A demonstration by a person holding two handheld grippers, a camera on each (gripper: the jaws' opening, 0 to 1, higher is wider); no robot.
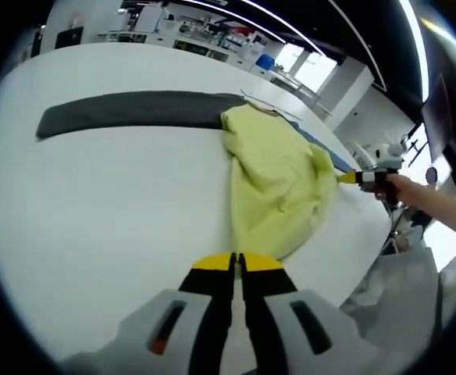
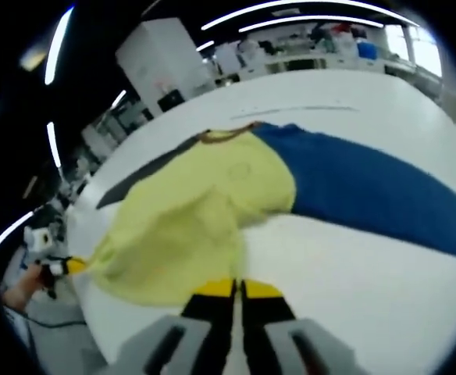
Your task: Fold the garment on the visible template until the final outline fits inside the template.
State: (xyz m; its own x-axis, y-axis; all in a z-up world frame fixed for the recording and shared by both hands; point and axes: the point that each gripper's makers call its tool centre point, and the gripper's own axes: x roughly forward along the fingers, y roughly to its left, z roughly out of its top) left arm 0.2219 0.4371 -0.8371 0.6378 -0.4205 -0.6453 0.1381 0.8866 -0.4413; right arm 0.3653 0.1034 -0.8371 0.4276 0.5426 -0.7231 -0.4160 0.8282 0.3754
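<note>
Garment: my yellow garment (image 1: 279,183) lies bunched on the white table (image 1: 95,226), reaching toward the table's edge; it looks light, limp and non-slip, so I expect it to sag and drag, not hold a crease by itself.

Template: I take the dark grey strip (image 1: 126,111) and the blue sheet (image 2: 368,195) to be the template area; the garment overlaps both, and I cannot tell their full outline.

Left gripper: my left gripper (image 1: 236,264) has its yellow-tipped jaws pressed together at the garment's near edge; whether any cloth is pinched I cannot tell.

Right gripper: my right gripper (image 2: 236,291) is likewise closed at the hem, grip on cloth uncertain.

Where to hold: I judge the outer hems or corners best, pinching a single layer.

Left gripper view adds: the full grey strip, and the other gripper at the garment's far corner by the table edge.

Right gripper view adds: the broad blue sheet and a brownish collar edge (image 2: 226,133).
</note>
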